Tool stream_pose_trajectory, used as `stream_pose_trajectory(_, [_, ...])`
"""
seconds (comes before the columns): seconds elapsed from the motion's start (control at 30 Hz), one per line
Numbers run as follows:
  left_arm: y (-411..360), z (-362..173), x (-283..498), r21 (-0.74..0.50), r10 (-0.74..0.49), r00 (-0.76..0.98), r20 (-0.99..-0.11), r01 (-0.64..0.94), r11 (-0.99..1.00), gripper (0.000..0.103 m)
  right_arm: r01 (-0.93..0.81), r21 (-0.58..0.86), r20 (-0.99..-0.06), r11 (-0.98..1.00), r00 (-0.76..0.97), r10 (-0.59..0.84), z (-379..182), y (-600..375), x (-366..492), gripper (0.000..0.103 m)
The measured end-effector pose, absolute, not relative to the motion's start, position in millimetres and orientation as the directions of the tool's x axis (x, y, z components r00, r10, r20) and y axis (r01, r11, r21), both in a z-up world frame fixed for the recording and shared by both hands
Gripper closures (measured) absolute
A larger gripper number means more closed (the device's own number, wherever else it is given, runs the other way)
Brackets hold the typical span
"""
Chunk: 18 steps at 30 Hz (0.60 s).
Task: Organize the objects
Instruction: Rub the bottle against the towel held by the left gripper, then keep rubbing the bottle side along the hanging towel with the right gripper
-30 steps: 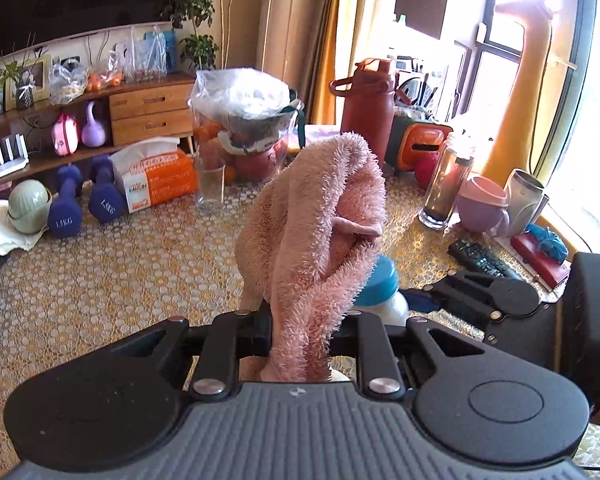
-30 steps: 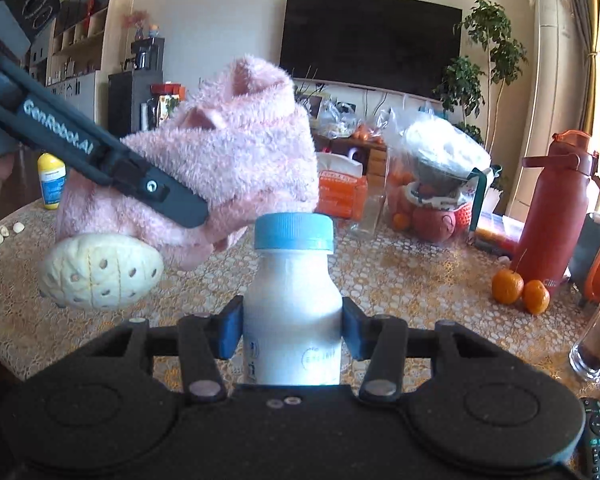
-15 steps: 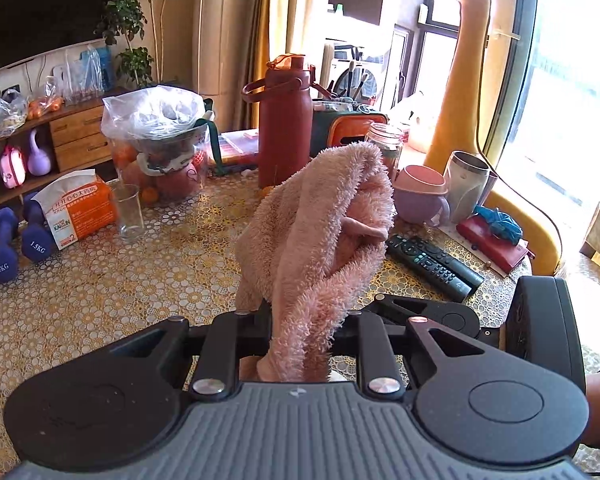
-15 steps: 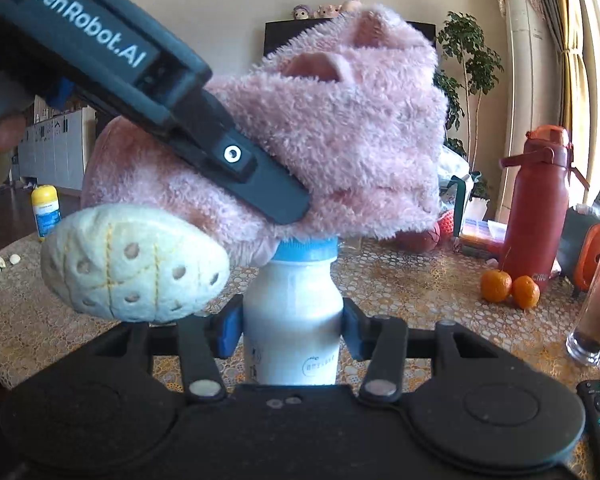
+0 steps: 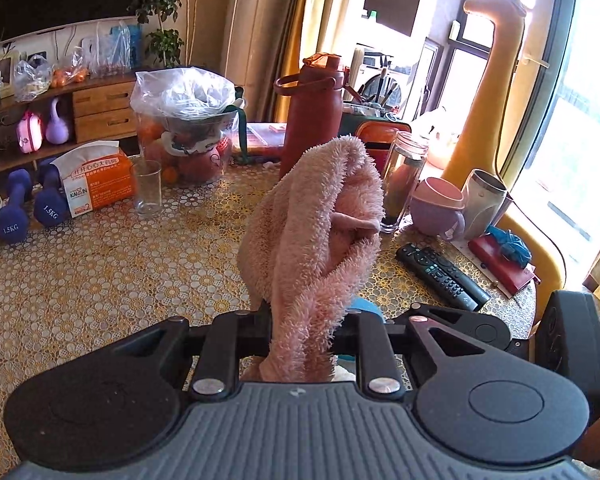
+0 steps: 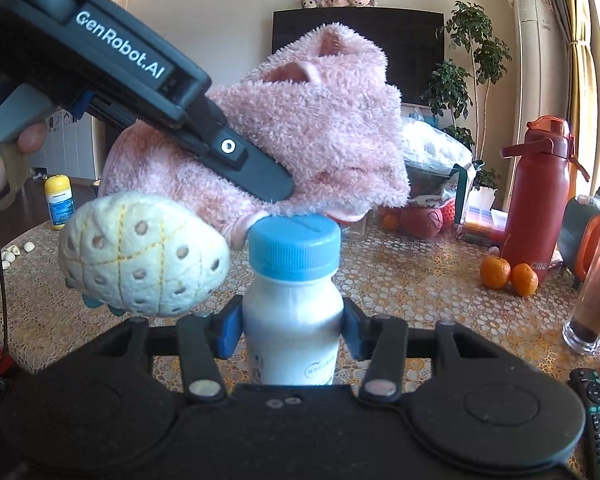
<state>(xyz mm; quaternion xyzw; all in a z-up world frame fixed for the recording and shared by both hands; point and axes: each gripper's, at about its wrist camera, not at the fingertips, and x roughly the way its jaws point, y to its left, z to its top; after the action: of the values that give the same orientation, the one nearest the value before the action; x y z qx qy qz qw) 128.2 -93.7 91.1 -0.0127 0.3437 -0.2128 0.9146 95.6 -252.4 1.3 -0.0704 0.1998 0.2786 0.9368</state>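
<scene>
My left gripper (image 5: pixel 302 320) is shut on a fluffy pink towel (image 5: pixel 316 232) with a cream pineapple-shaped tag end (image 6: pixel 140 260), held above the table. In the right wrist view the left gripper (image 6: pixel 272 192) and the towel (image 6: pixel 320 128) hang just over the bottle's blue cap (image 6: pixel 294 246). My right gripper (image 6: pixel 292 328) is shut on a white bottle (image 6: pixel 294 332), gripping its body with blue pads. The right gripper's body shows at the right of the left wrist view (image 5: pixel 500 332), with the blue cap (image 5: pixel 366 308) partly hidden behind the towel.
On the gold-patterned table (image 5: pixel 100 264) stand a red flask (image 5: pixel 312 120), a bagged fruit bowl (image 5: pixel 188 124), a glass (image 5: pixel 148 188), a tissue pack (image 5: pixel 96 180), dumbbells (image 5: pixel 32 208), a remote (image 5: pixel 440 276), cups (image 5: pixel 440 208) and two oranges (image 6: pixel 508 272).
The left gripper with the towel swung back left, then lowered toward the bottle. In the right wrist view the towel rose off the cap slightly, so the blue cap shows fully.
</scene>
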Motion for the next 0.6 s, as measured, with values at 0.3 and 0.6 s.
stream_pose_trajectory(0.3, [-76.5,73.3,131.1,-0.204,-0.38,0.662,-0.646,0.33,0.922,0.082,-0.541,-0.055,-0.452,0.839,0.763,0.462,14.5,-250.1,93.5,0.05])
stream_pose_trajectory(0.6, [-61.6,73.9,118.0,-0.201,-0.376,0.686,-0.623,0.325,0.924,0.082,-0.581,-0.057,-0.459,0.812,0.737,0.495,59.4,-266.4,87.1,0.048])
